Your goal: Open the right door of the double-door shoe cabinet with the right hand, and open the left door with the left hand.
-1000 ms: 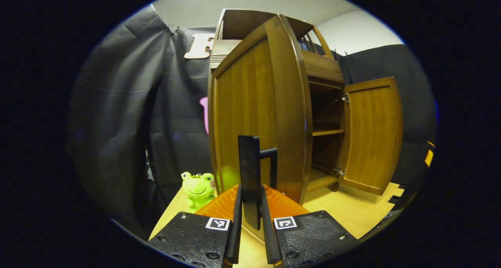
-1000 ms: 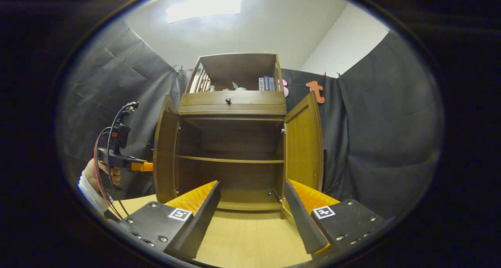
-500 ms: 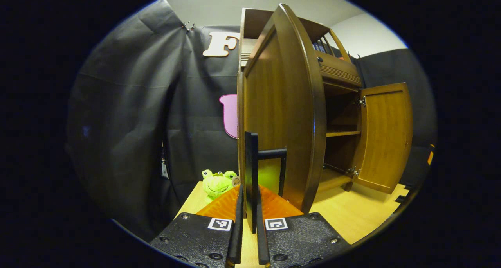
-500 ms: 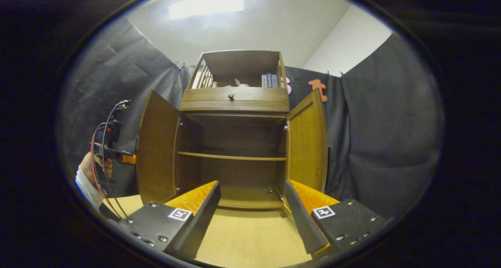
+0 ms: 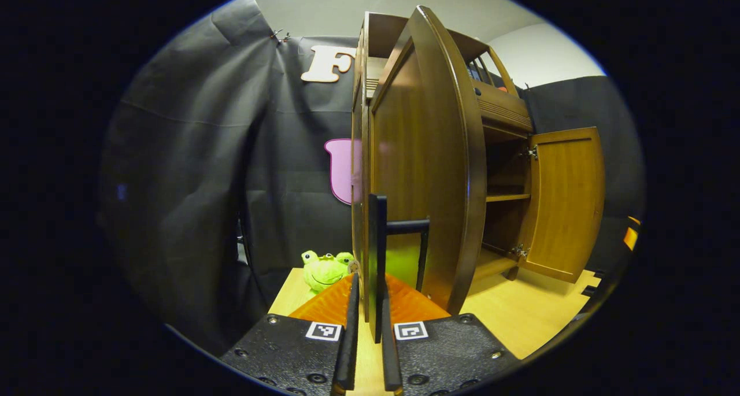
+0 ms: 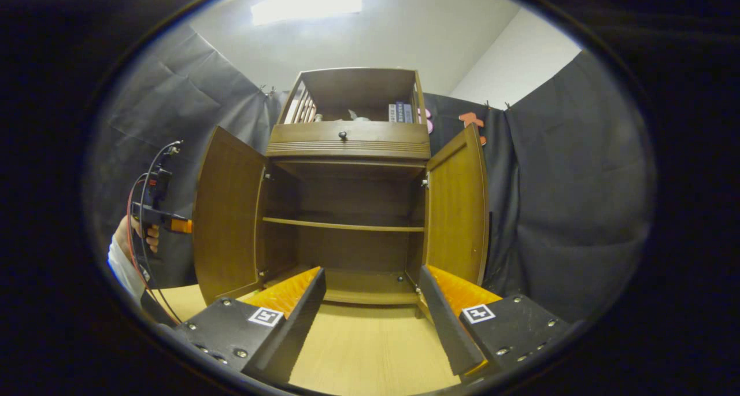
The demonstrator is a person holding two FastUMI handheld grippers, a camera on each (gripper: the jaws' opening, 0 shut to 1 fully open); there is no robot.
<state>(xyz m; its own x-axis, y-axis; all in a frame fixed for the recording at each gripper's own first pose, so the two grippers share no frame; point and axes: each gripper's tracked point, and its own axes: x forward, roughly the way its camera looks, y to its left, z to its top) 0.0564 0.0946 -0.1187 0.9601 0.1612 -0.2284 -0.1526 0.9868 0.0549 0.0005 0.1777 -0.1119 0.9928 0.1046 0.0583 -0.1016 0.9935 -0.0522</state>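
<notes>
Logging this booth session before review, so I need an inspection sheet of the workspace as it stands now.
Surface: pale wooden tabletop, bare in front of the cabinet.
Job's things: brown wooden double-door shoe cabinet; left door and right door both swung open; the shelves behind them look bare.
Clutter: green plush frog beside the cabinet; books in the top compartment.
Grippers: left tool shut on the left door's black bar handle; right tool open, holding nothing.
Cables: red and black wires by the hand holding the left tool.
Surroundings: black cloth walls, white ceiling.
</notes>
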